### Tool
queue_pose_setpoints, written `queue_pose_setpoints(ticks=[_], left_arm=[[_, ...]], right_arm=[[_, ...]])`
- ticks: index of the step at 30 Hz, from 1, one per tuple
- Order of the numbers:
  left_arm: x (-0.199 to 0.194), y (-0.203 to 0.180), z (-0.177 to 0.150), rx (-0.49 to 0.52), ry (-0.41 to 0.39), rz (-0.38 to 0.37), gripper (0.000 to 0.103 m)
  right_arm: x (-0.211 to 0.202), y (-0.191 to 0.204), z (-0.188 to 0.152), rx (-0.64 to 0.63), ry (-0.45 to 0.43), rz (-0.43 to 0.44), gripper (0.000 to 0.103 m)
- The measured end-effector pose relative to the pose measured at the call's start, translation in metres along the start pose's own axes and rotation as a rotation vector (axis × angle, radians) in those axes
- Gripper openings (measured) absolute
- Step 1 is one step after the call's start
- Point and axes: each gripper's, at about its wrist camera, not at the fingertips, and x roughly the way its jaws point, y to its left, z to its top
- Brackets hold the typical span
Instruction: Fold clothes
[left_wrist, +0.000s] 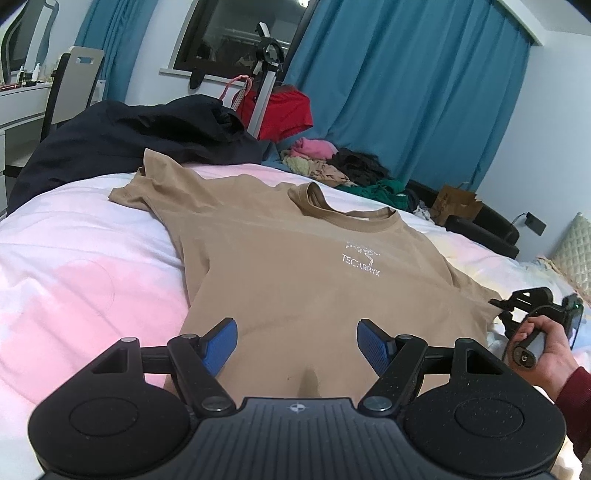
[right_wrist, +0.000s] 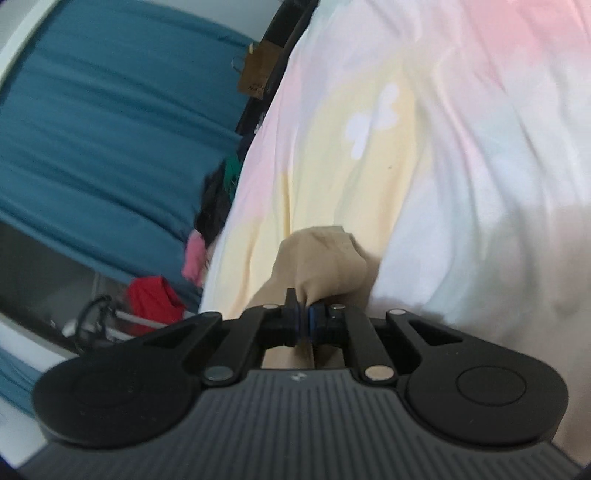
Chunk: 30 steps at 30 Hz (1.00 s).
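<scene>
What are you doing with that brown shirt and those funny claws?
A person is folding laundry with a claw in each hand. A tan T-shirt lies spread flat on the pastel bedsheet. The right claw is pinched shut on the shirt's sleeve. The left claw hovers open over the shirt's lower part, holding nothing.
</scene>
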Motion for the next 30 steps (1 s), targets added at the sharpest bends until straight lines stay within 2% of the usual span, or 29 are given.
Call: queue_pose_setpoints(ticks=[4, 5, 6, 8, 11, 13, 17, 19, 20, 21, 25, 30], left_arm=[[0.001, 0.000, -0.001, 0.002, 0.004, 0.002, 0.074], [0.001, -0.001, -0.001, 0.002, 0.005, 0.003, 0.074], [0.002, -0.001, -0.001, 0.004, 0.007, 0.003, 0.074], [0.003, -0.002, -0.002, 0.009, 0.010, 0.006, 0.074], [0.007, -0.002, -0.002, 0.022, 0.017, 0.015, 0.074], [0.011, -0.002, -0.003, 0.027, 0.025, 0.020, 0.074], [0.018, 0.000, -0.004, 0.032, 0.041, 0.029, 0.074], [0.022, 0.001, -0.005, 0.026, 0.053, 0.024, 0.074], [0.024, 0.001, -0.004, 0.031, 0.054, 0.020, 0.074], [0.026, 0.001, -0.004, 0.040, 0.053, 0.022, 0.074], [0.034, 0.003, -0.003, 0.057, 0.058, 0.053, 0.074], [0.030, 0.013, 0.001, 0.014, 0.068, 0.058, 0.074]], right_arm=[[0.007, -0.014, 0.004, 0.103, 0.083, 0.039, 0.014], [0.010, -0.014, 0.004, 0.105, 0.101, 0.039, 0.026], [0.013, -0.013, 0.004, 0.106, 0.117, 0.042, 0.045], [0.016, -0.008, 0.001, 0.082, 0.119, 0.075, 0.062], [0.025, 0.004, -0.006, 0.033, 0.110, 0.073, 0.065], [0.034, 0.007, -0.010, 0.004, 0.103, 0.060, 0.063], [0.058, 0.022, -0.015, -0.089, 0.042, -0.022, 0.062], [0.064, 0.034, -0.018, -0.145, -0.004, -0.078, 0.048], [0.065, 0.042, -0.018, -0.184, -0.023, -0.112, 0.023], [0.066, 0.050, -0.017, -0.221, -0.033, -0.132, 0.007], [0.052, 0.089, -0.012, -0.414, -0.110, -0.150, 0.006], [0.015, 0.146, -0.016, -0.659, -0.184, -0.132, 0.005]])
